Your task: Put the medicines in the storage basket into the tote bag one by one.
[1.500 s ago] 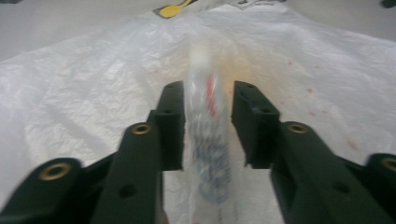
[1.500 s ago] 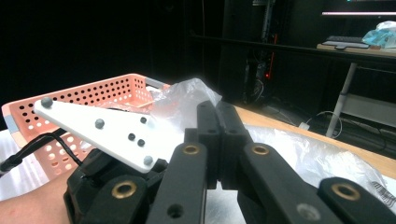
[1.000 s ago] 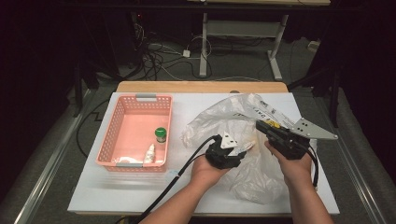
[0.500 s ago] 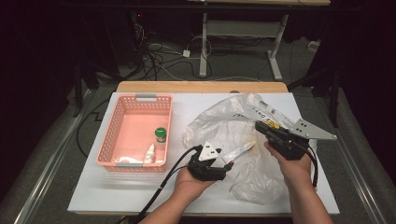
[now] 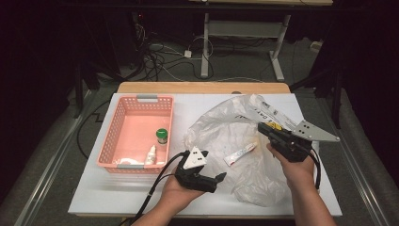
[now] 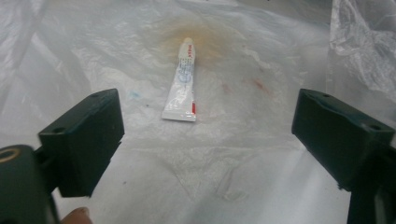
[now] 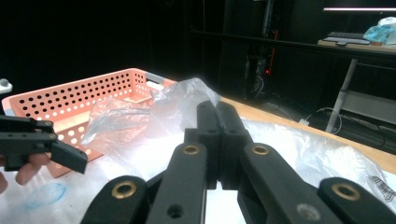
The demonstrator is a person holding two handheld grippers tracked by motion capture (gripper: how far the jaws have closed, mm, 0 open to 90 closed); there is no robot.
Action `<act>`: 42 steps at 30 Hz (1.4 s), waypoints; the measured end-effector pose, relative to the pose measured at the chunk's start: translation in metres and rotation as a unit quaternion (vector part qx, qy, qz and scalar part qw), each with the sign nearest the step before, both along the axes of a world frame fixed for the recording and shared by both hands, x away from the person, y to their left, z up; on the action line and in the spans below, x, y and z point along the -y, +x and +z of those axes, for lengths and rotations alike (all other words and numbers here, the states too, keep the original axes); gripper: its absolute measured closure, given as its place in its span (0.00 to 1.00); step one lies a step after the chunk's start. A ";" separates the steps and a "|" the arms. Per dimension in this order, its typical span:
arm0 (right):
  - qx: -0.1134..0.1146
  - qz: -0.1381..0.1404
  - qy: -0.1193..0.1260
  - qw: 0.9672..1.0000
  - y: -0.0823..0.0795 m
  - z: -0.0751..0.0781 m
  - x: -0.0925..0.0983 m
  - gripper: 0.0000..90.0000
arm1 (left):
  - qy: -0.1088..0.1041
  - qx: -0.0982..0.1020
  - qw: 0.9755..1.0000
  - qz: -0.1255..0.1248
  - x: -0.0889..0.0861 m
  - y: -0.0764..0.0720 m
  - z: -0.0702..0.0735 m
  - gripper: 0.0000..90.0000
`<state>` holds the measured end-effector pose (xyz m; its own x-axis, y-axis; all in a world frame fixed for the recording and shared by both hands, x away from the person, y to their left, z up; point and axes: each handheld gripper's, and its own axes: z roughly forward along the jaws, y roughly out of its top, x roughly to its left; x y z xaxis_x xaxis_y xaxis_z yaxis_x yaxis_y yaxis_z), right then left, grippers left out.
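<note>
Toothpaste tube (image 5: 240, 154) lies loose on the plastic bag (image 5: 221, 127).
Left tool (image 5: 212, 181) has just been opening, empty, near the tube; right tool (image 5: 261, 128) pinched together. Next, grab the tube.

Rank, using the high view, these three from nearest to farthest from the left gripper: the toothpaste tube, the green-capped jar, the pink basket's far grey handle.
Measured from the left gripper:
1. Toothpaste tube, just right, on the plastic bag.
2. Green-capped jar, left, inside the pink basket.
3. Far grey handle, on the basket's back rim.
</note>
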<state>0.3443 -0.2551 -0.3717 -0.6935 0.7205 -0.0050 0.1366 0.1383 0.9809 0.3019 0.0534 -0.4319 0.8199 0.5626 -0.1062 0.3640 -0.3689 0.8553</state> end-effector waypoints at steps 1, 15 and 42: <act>0.000 -0.001 0.000 1.000 0.000 0.000 0.000 1.00 | -0.001 0.001 1.000 0.001 -0.001 -0.001 0.000 0.07; -0.001 0.000 0.001 1.000 -0.001 0.000 0.001 1.00 | 0.008 0.004 1.000 0.023 -0.021 -0.005 0.006 0.00; -0.002 -0.001 0.002 1.000 0.000 -0.001 0.004 1.00 | 0.013 0.024 0.992 0.125 -0.095 0.012 0.026 0.00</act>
